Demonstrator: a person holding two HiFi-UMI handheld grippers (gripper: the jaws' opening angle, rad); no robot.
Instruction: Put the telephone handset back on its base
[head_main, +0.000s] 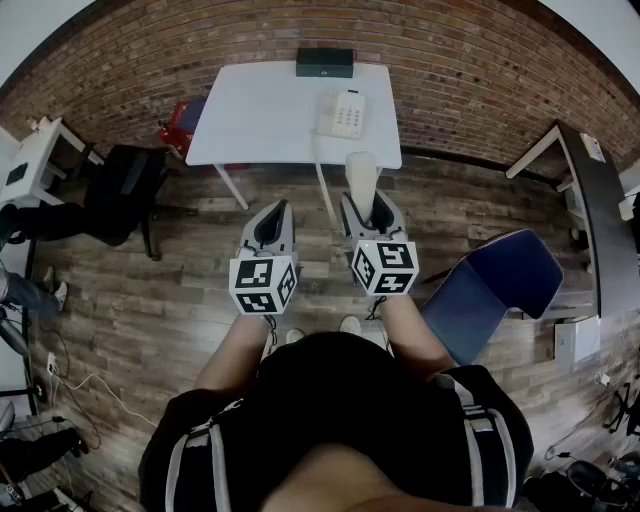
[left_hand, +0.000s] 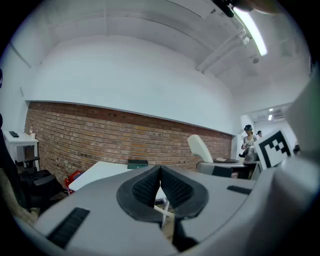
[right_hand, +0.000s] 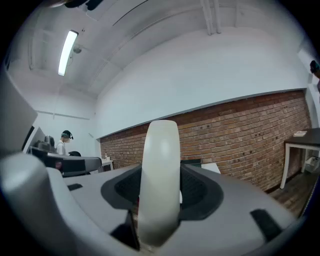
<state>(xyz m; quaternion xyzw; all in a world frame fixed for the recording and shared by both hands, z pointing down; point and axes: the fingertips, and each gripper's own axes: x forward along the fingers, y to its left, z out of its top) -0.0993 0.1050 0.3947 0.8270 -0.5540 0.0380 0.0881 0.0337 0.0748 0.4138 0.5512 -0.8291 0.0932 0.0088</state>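
**Handset gripped, not yet on base**

Done so far: gripping handset (head_main: 360, 172) upright in right gripper (head_main: 363, 203), jaws wide and pressing on both its flanks. Hanging in the air over the wood floor (head_main: 150, 300), short of the white table (head_main: 250, 120) and well apart from the phone base (head_main: 342, 113).

To do: carry forward to the base at the table's far right part, line up over the cradle, lower, let go. Judging it at about halfway, no more.

Left gripper (head_main: 277, 212): jaws together, nothing between, idle beside the right one.

Writing: none legible. No brand or label seen on the handset, keypad too small to read. Only black-and-white square markers on the 2 cubes (head_main: 263, 285), no text.
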